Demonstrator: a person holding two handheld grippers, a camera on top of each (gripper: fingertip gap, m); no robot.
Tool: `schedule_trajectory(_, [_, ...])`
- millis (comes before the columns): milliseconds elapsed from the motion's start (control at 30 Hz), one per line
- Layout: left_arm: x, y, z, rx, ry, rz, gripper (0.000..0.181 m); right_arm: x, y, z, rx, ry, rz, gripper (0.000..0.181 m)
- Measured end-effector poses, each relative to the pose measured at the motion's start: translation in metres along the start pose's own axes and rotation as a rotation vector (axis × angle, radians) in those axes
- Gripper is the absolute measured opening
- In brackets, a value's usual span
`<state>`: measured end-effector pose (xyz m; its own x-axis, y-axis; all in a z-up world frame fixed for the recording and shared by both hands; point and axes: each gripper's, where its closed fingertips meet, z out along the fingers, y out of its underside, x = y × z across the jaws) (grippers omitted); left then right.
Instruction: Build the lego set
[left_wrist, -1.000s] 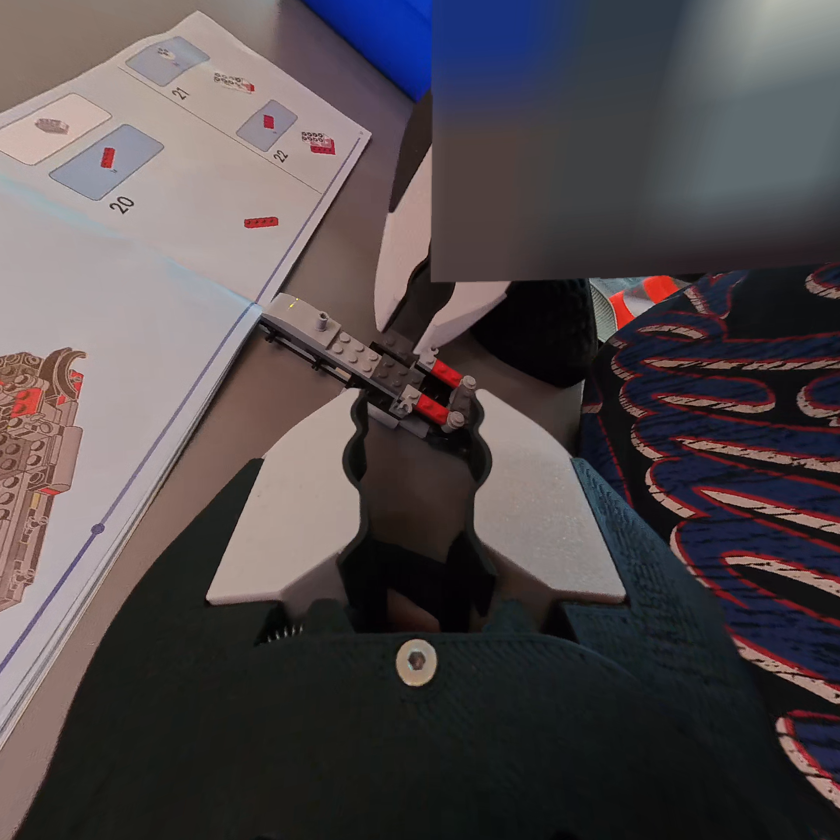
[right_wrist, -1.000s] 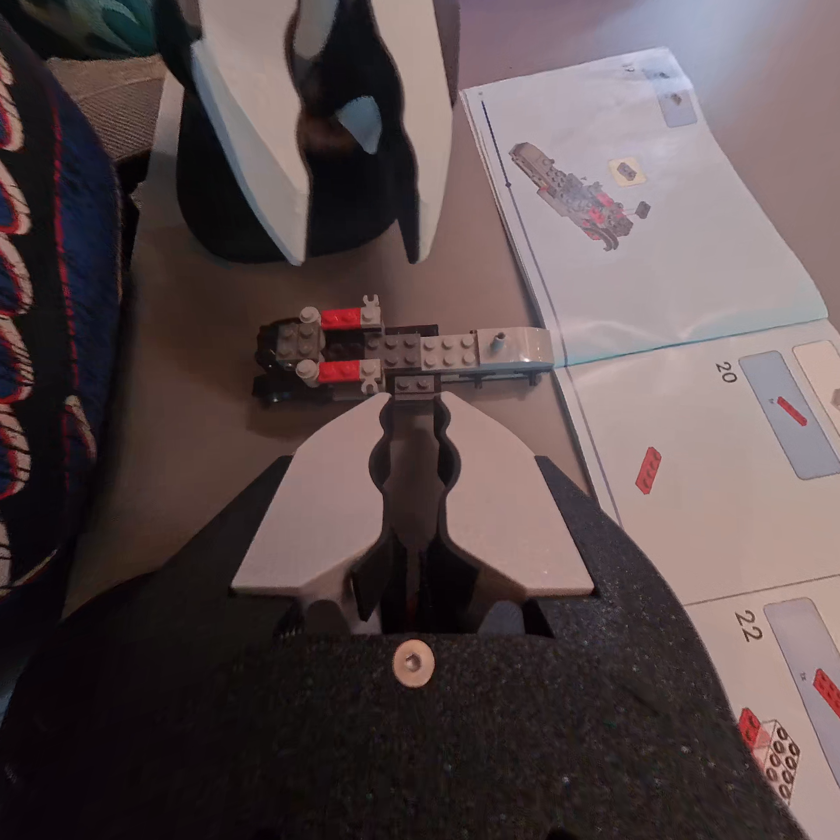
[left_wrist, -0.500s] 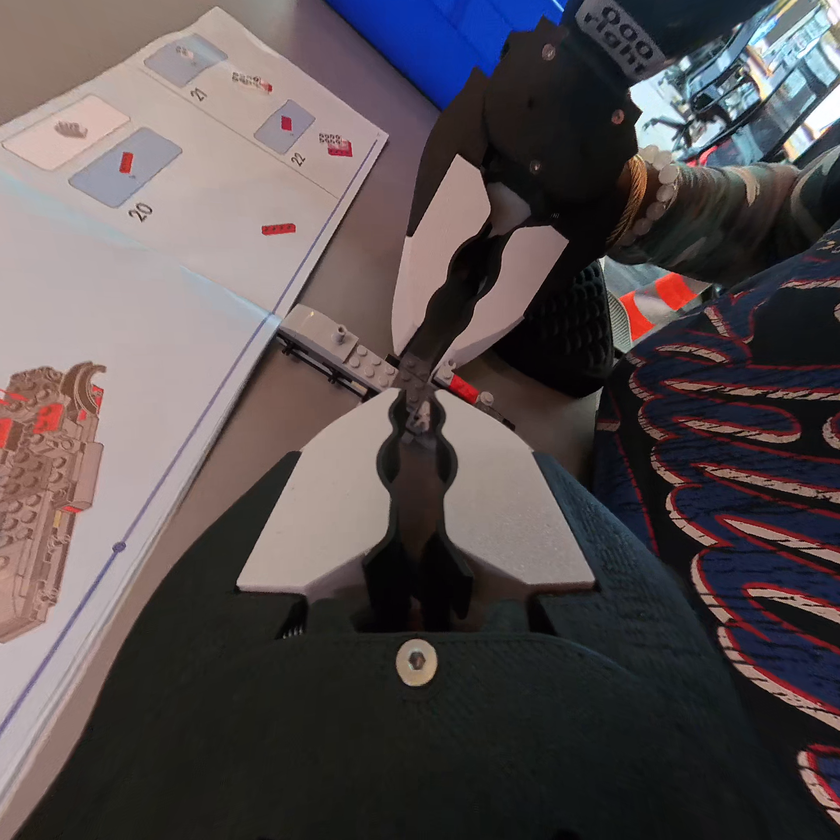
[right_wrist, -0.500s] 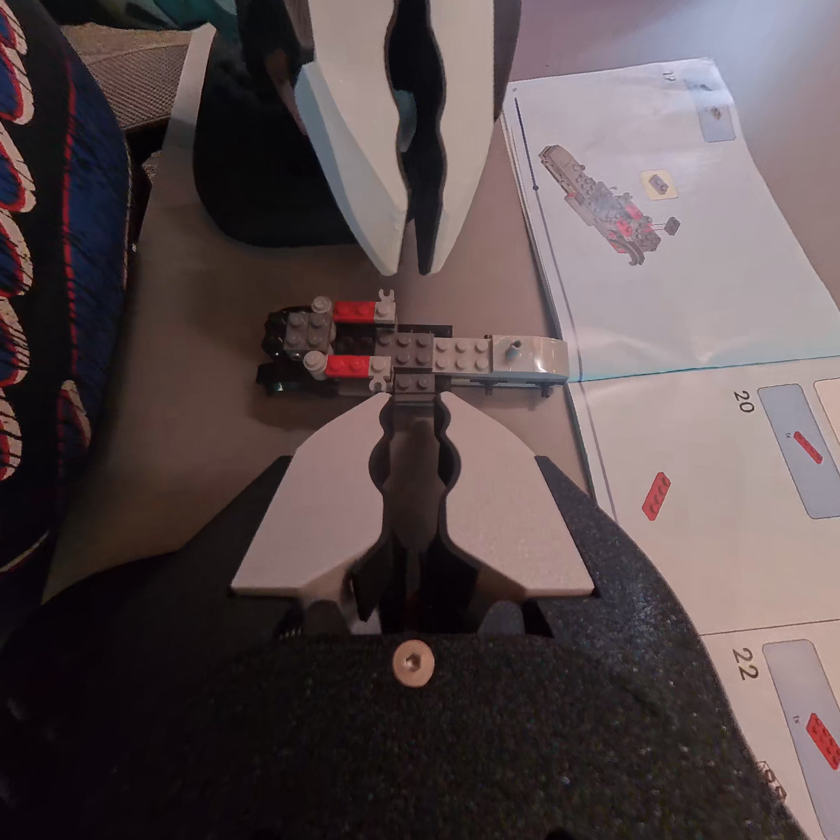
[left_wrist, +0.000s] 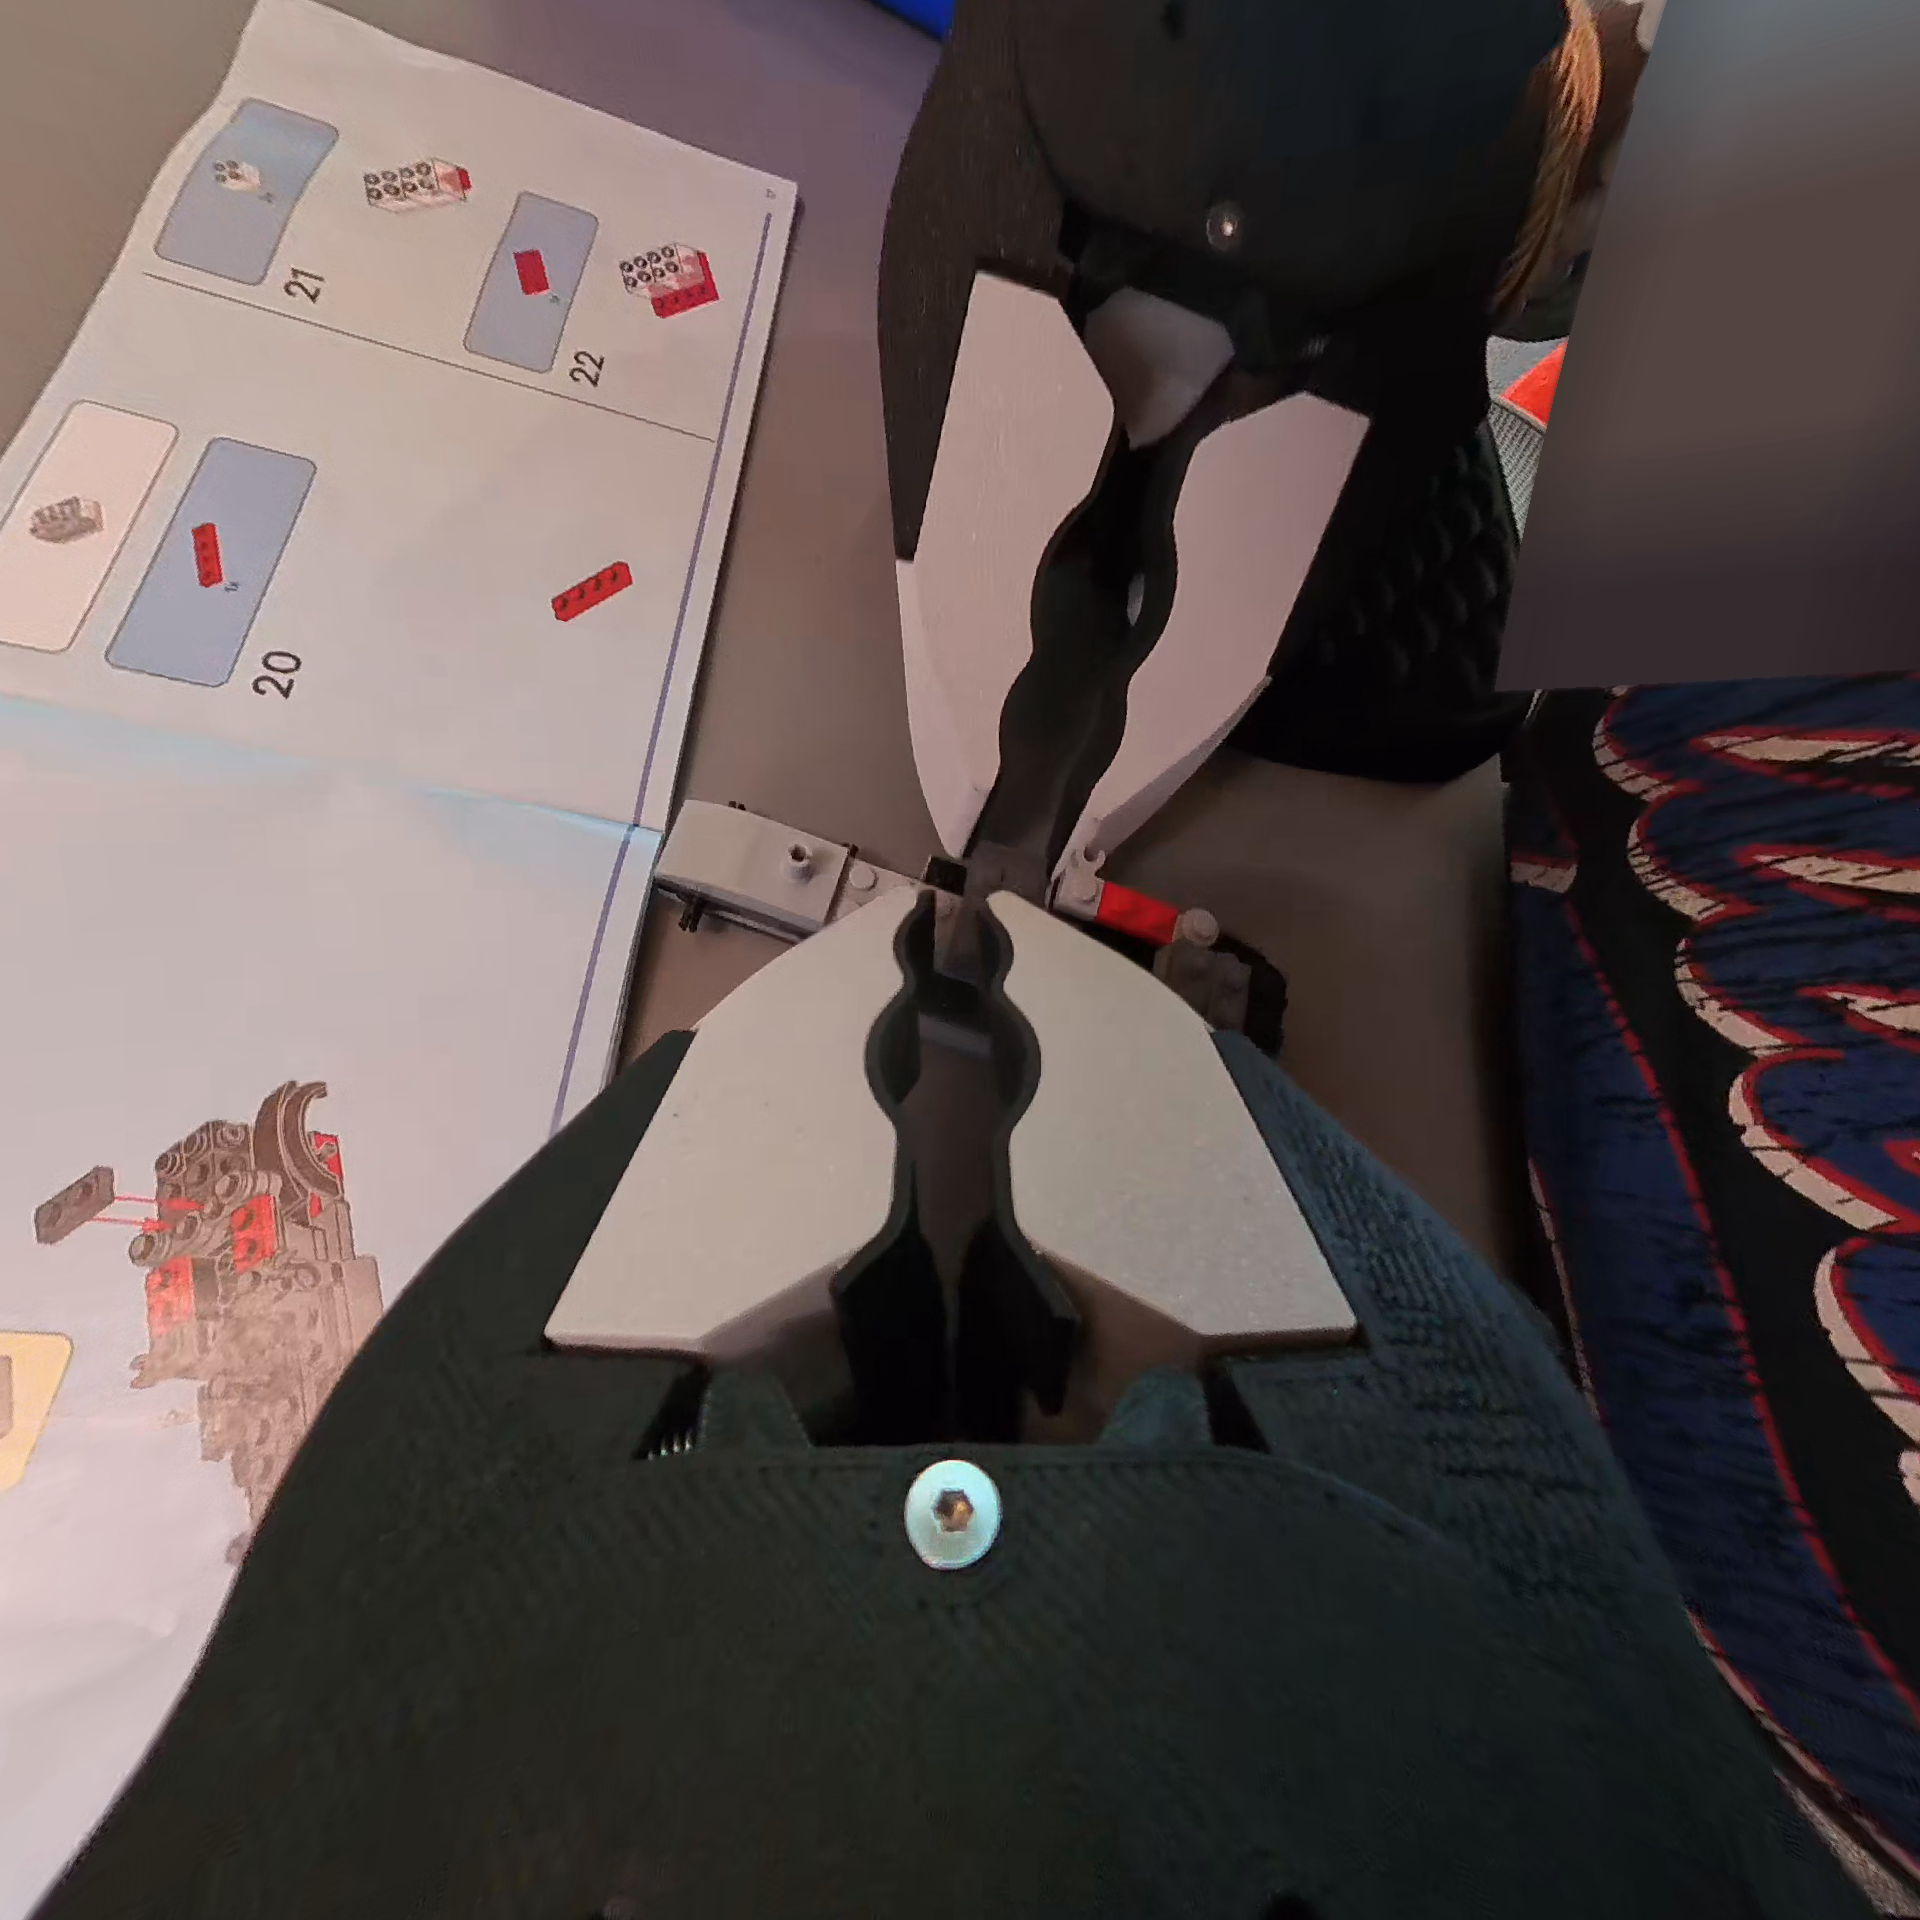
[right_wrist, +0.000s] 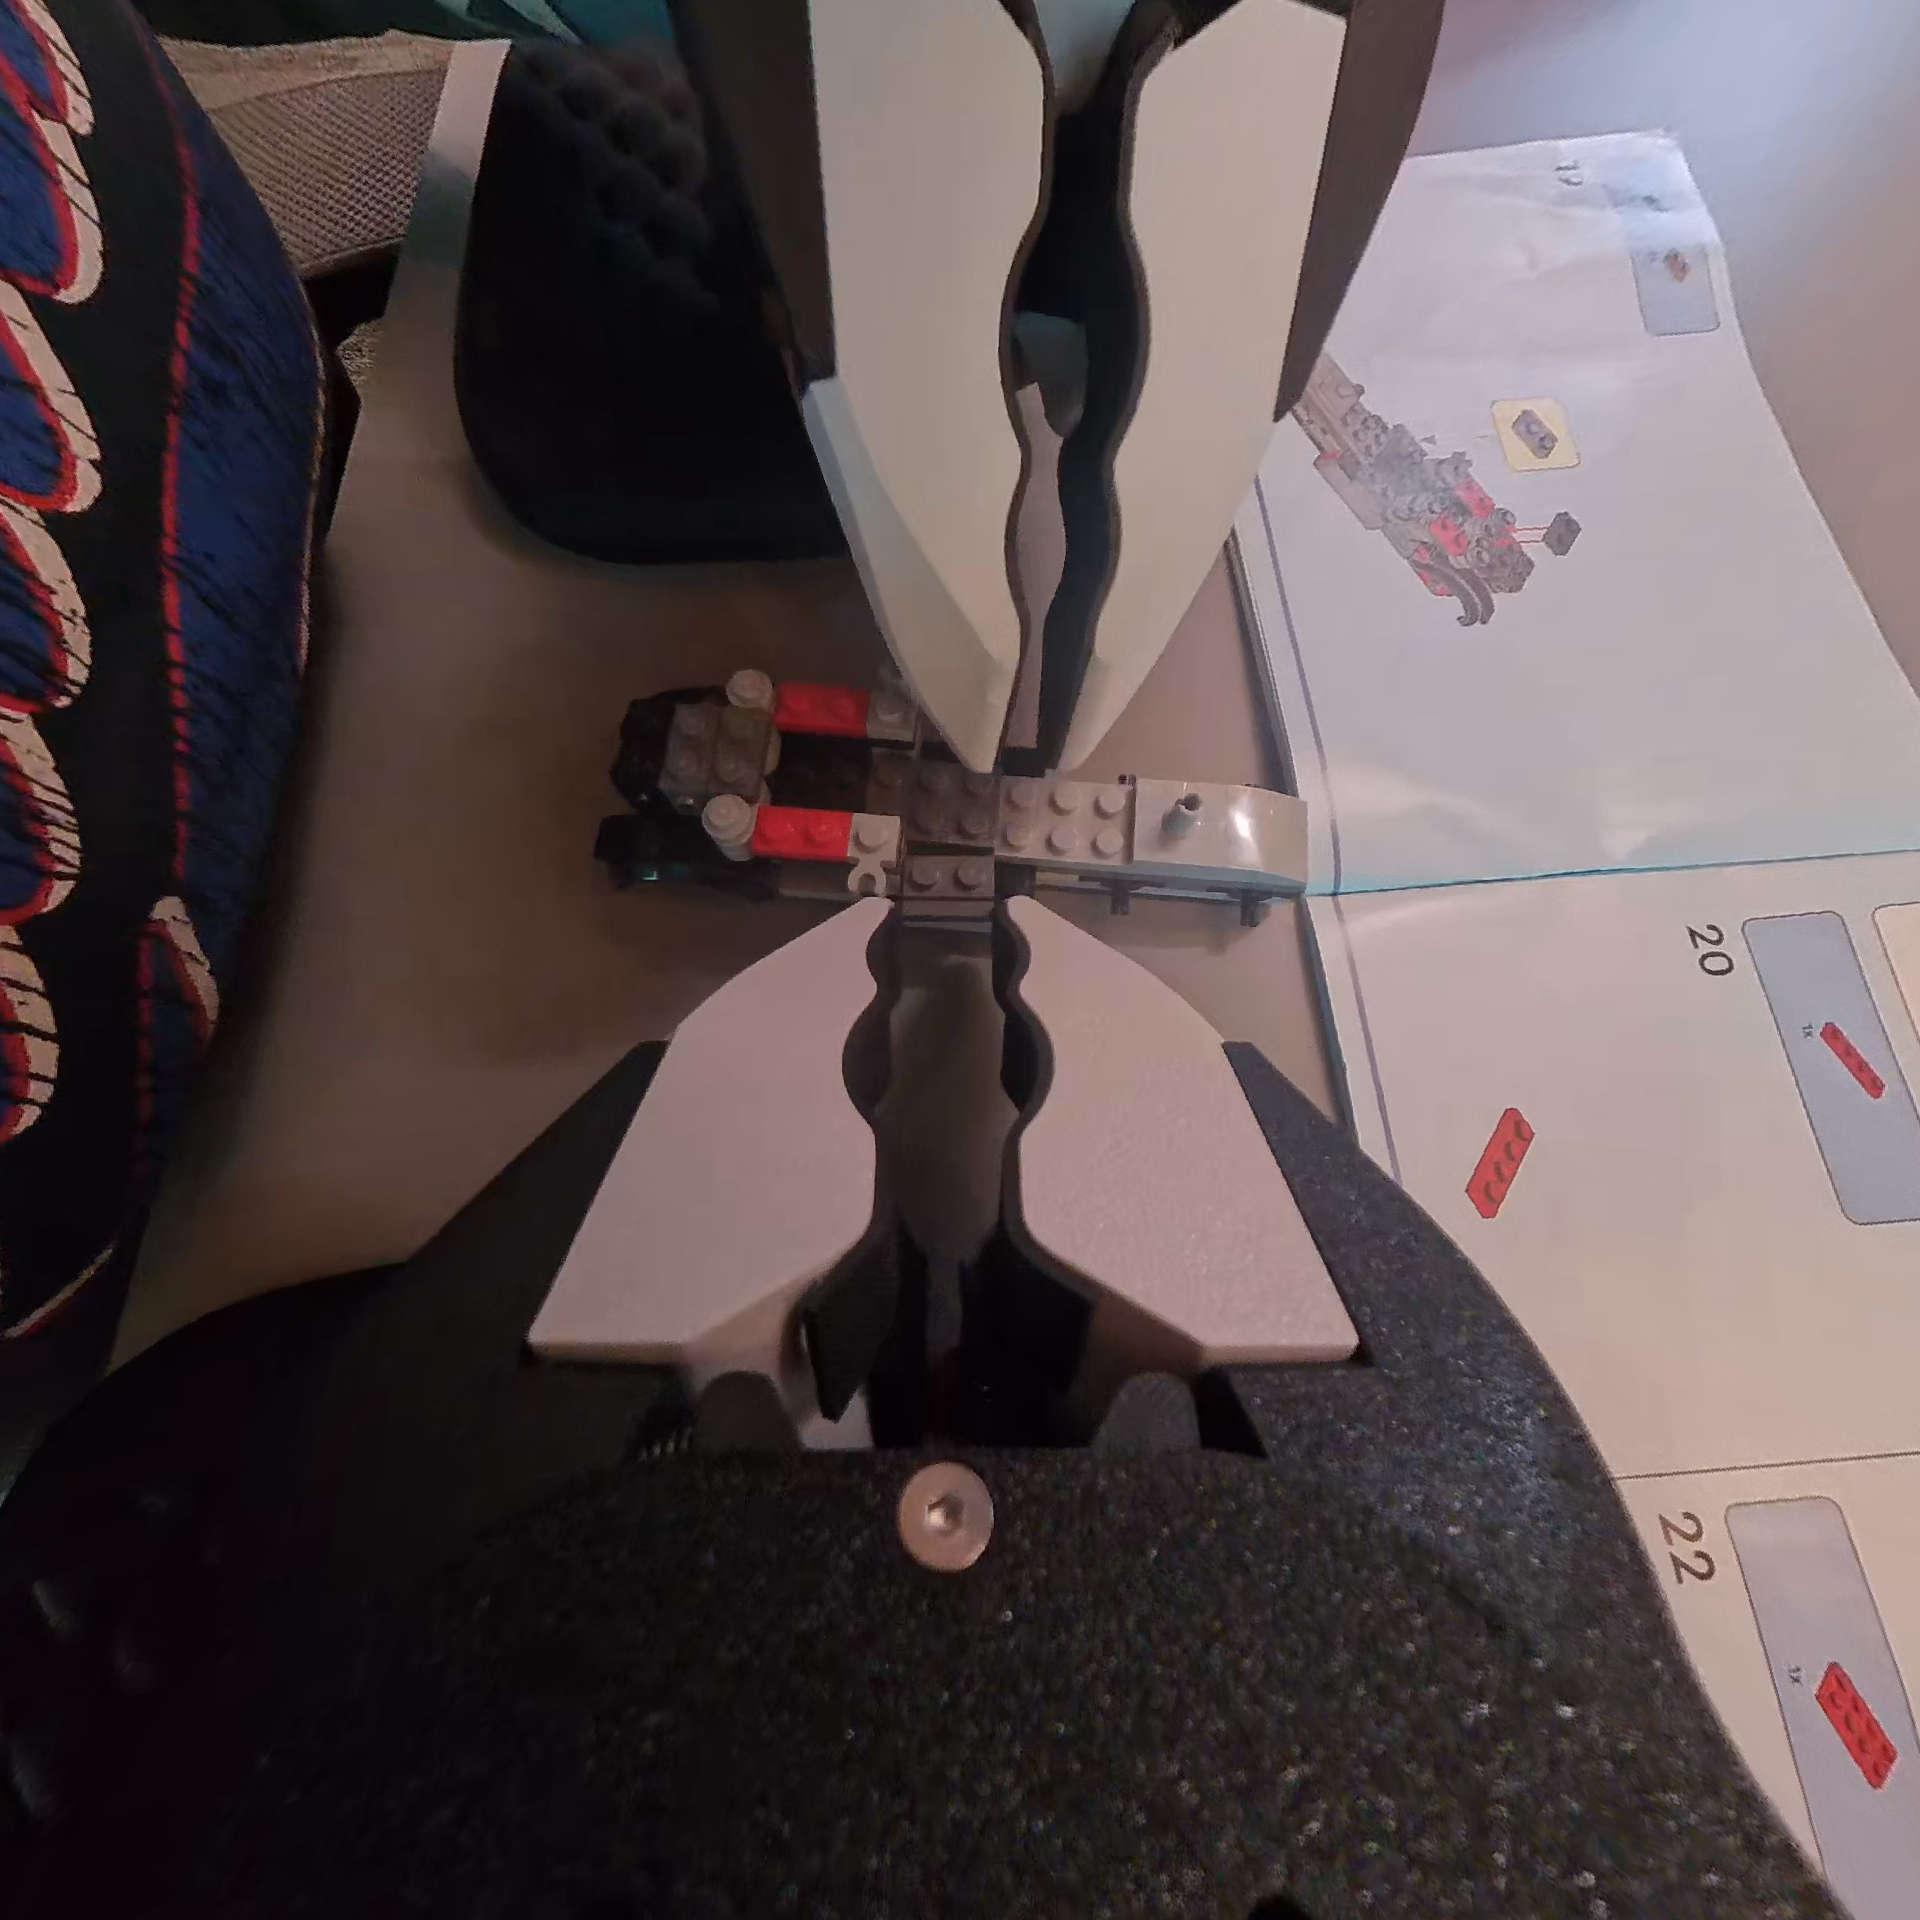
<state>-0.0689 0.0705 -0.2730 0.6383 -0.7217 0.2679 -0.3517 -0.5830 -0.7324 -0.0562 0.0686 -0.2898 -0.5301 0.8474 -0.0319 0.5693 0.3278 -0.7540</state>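
Observation:
A small lego model (right_wrist: 1060, 821) of grey, black and red pieces lies on the grey table (right_wrist: 468, 987); in the left wrist view its grey curved end (left_wrist: 748, 862) shows. My right gripper (right_wrist: 943, 914) is shut on a dark grey plate on the model's near side. My left gripper (left_wrist: 954, 906) is shut, and its tips touch the middle of the model from the opposite side, as the right wrist view (right_wrist: 1023, 743) shows. The two grippers face each other tip to tip, with the right gripper (left_wrist: 1013, 847) across the model. I cannot tell whether the left tips pinch a piece.
An open instruction booklet (left_wrist: 416, 520) lies beside the model, also in the right wrist view (right_wrist: 1610, 1039), with a loose red brick (left_wrist: 590, 590) (right_wrist: 1499, 1162) on its page. A black textured object (right_wrist: 623, 364) stands behind the model. A person's blue and red patterned garment (left_wrist: 1714, 1039) borders the table.
My left gripper was open around the model's red and black end; it has shut and moved to the model's middle. The right gripper keeps its grip.

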Motion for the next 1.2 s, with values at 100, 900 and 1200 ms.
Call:
schedule_trajectory(100, [-0.003, -0.003, 0.004, -0.021, -0.010, 0.009, 0.009, -0.001, 0.000, 0.001, -0.008, -0.006, -0.001, 0.016])
schedule_trajectory(900, [-0.002, 0.016, -0.004, -0.064, -0.030, -0.045, 0.010, -0.003, -0.003, 0.001, -0.033, -0.086, -0.025, 0.007])
schedule_trajectory(1200, [-0.002, 0.018, -0.002, -0.071, -0.014, -0.052, 0.010, -0.004, -0.003, 0.001, -0.067, -0.126, -0.041, 0.005])
